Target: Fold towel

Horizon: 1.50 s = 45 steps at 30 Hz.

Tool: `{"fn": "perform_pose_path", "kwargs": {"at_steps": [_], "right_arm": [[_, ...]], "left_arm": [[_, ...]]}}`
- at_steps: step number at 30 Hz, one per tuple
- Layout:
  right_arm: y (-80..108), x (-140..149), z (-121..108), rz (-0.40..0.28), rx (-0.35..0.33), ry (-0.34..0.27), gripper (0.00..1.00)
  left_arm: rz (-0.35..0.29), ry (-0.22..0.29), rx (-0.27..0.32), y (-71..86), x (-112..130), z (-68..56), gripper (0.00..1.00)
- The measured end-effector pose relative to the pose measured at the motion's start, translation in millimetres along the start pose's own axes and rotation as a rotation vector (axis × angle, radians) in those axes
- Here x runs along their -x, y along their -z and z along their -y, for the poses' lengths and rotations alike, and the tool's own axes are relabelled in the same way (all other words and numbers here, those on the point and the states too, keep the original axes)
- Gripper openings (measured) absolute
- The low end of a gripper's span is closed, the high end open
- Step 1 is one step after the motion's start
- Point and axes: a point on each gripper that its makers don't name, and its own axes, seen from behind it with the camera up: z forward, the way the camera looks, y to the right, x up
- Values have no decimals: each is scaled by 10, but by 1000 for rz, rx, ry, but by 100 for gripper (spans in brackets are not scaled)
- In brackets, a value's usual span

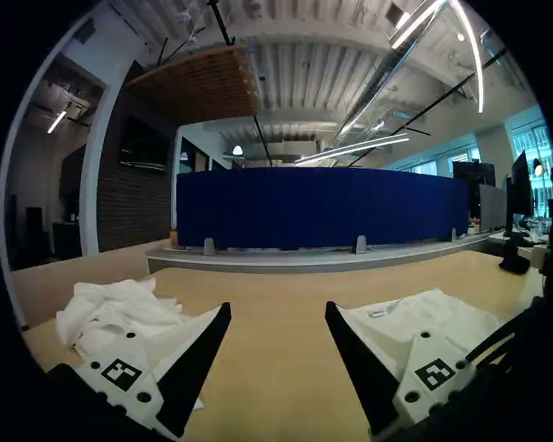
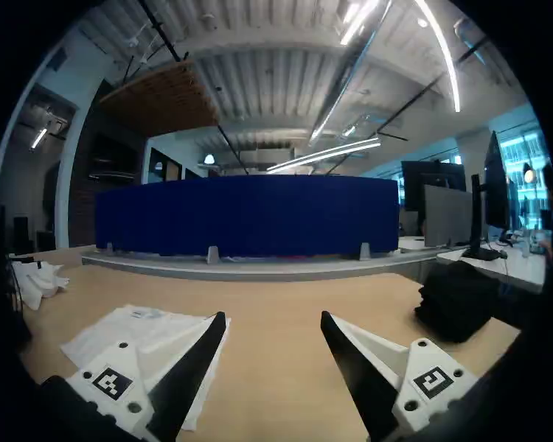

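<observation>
Grippers, nearest to me. My left gripper (image 1: pixel 276 306) has its jaws spread wide, and nothing sits between them. My right gripper (image 2: pixel 272 315) is spread just as wide and also holds nothing. Both point forward along the table (image 1: pixel 276 383), with bare wood under each gap.

Towel location. In the left gripper view, a crumpled towel (image 1: pixel 110 313) lies heaped just beyond the left jaw, near the table's left edge. A flat towel (image 1: pixel 424 317) lies just beyond the right jaw, with a small label (image 1: pixel 380 312) near its far edge. In the right gripper view the flat towel lies beyond the left jaw, so I judge it to rest between my two grippers.

Handling. Both pieces are white cloth. I expect them to be light, limp and not fragile, sagging from any single grip point and dragging on the wood rather than sliding freely. I would take the cloth at a hem, one gripper on each of two adjacent corners, so the edge stays taut. The flat towel offers its near corners openly. The crumpled towel hides its corners in the folds, and I cannot tell where they lie.

Farther off, a dark bundle (image 2: pixel 457 298) sits on the table's right side. A blue divider (image 1: pixel 313 210) closes the far edge, with monitors (image 2: pixel 431 195) beyond it on the right.
</observation>
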Motion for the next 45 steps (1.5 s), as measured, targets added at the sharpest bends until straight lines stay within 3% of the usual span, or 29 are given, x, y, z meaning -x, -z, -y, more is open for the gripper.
{"fn": "perform_pose_path", "kwargs": {"at_steps": [14,23,29,32,45], "right_arm": [[79,-1173,73,-10,1,5,100],[59,-1814,36,-16,4,10,100],[6,-1970,42,-7,-22,29,100],[0,-1972,92,16,-59,41,100],[162,-1666,576,259,-377,176,100]], "left_arm": [[-22,13,8,75,-1348,-45,95],[0,-14,17,114,-1899,-166,95],[31,-19,60,86,-1986,-292,95],[61,-31,122,94,-1979,-447,95],[230,-104,438,253,-1779,-1133,95]]}}
